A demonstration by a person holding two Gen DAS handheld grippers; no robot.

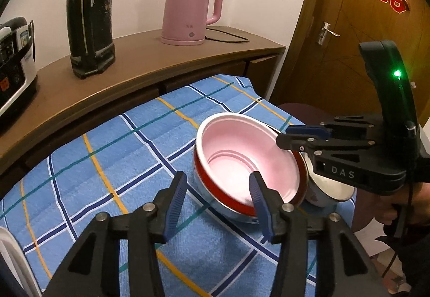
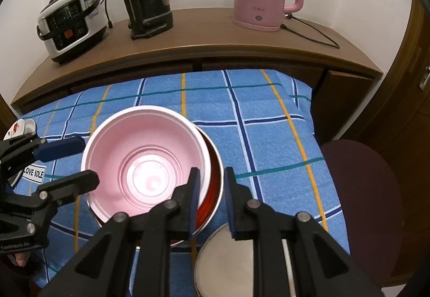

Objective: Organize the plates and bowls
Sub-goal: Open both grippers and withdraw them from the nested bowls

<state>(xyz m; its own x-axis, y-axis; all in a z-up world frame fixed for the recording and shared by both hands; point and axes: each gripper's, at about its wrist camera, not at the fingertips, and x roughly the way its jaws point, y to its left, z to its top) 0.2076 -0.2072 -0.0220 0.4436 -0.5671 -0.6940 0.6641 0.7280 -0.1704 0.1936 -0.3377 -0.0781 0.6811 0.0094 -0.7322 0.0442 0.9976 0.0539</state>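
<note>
Near the cloth's right edge, left view: left gripper released, jaws straddling the pink bowl rim, untouched. Right view: right gripper clenched on the red bowl rim beneath; pink bowl sits crooked and may slide off if jolted.

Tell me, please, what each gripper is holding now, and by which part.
Right gripper: jaws closed on the red bowl, at its rim. Left gripper: jaws open, holding nothing.

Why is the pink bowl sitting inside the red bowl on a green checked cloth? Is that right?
Not quite. The cloth is blue checked, not green. The right wrist view shows the pink bowl sitting inside the red bowl on it.
</note>
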